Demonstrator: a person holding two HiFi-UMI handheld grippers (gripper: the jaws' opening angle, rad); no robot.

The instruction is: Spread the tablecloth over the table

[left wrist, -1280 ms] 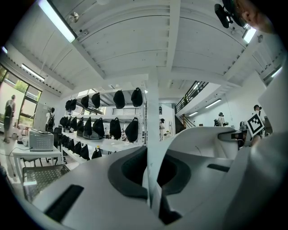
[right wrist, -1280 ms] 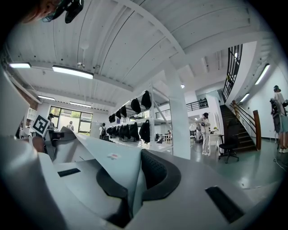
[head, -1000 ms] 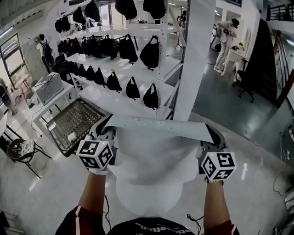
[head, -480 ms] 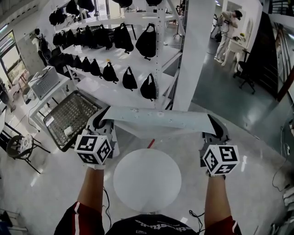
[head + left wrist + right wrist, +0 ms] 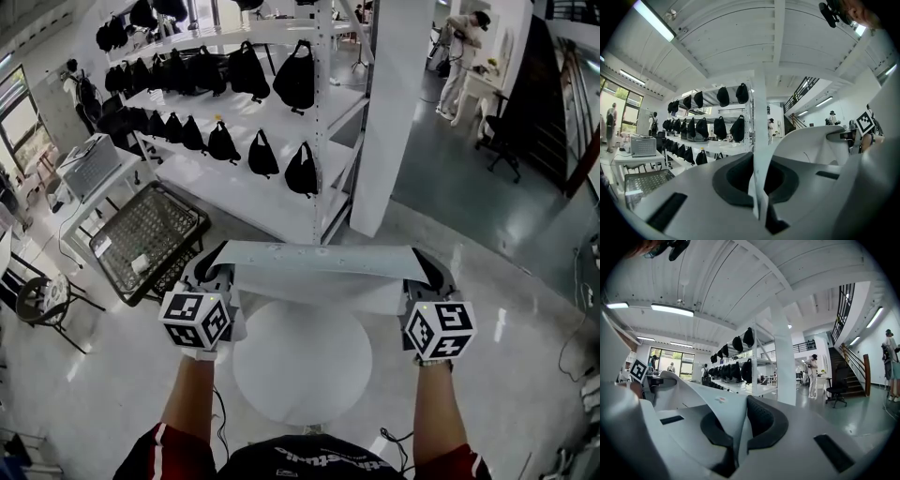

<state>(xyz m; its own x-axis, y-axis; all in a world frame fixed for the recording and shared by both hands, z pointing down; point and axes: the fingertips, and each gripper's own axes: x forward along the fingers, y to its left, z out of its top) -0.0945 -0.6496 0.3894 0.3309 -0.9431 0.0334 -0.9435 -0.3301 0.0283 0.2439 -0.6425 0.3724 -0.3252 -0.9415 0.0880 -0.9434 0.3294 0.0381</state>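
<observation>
The white tablecloth stretches in a taut band between my two grippers, its lower part hanging at the far edge of the round white table. My left gripper is shut on the cloth's left corner. In the left gripper view, the tablecloth runs as a thin fold between the closed jaws. My right gripper is shut on the right corner. The right gripper view shows the tablecloth pinched between the dark pads. Both grippers point level, beyond the table's far rim.
A white shelving rack with several black bags stands ahead. Beside it is a white pillar. A wire basket lies on the floor at left. A person and an office chair are at far right.
The cloth that billowed over the table a second ago now hangs short at its far edge, leaving the tabletop bare. Both grippers have sunk toward the table, still gripping the corners.
</observation>
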